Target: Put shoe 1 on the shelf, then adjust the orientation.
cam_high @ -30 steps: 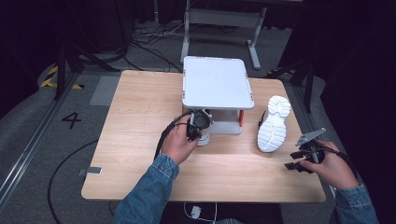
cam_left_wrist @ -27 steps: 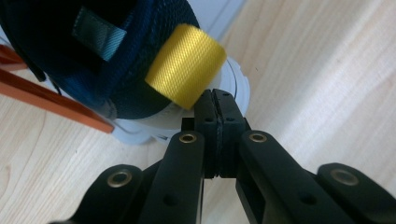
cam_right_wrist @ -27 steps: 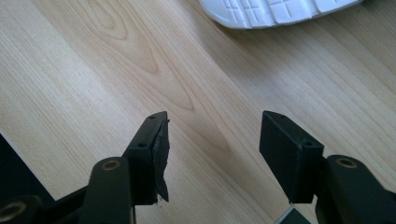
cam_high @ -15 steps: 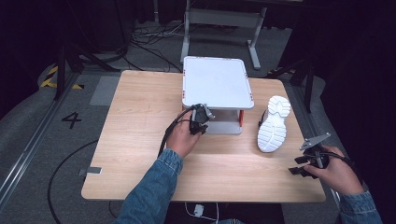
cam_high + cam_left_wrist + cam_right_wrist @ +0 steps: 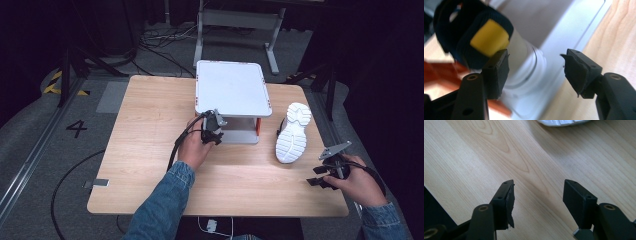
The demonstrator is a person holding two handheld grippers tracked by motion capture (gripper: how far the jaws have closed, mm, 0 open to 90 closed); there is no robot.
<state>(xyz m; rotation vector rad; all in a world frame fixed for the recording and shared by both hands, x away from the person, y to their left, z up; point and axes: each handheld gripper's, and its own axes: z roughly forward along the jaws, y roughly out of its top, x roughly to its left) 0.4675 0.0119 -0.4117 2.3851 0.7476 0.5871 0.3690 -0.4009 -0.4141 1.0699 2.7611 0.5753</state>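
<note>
A white two-tier rack (image 5: pixel 232 87) with orange legs stands at the table's middle. On its lower shelf (image 5: pixel 564 32) lies a white shoe (image 5: pixel 489 37) with a navy collar and yellow lining. My left gripper (image 5: pixel 216 131) is at the rack's front left corner. Its jaws have just been opening and now stand open (image 5: pixel 535 56), with the shoe's white body between them and the left pad close beside it. A second white shoe (image 5: pixel 292 132) lies sole up to the right of the rack. My right gripper (image 5: pixel 312 176) hovers open (image 5: pixel 537 182) over bare wood near the front right corner.
The wooden table (image 5: pixel 150 150) has free room at the left and along the front. The second shoe's edge (image 5: pixel 561 122) lies just beyond my right gripper. Cables and a metal frame (image 5: pixel 235 20) lie on the floor behind the table.
My left gripper's jaws have opened and let go of the shoe, after moving it in under the rack's top. The right hand has kept still.
</note>
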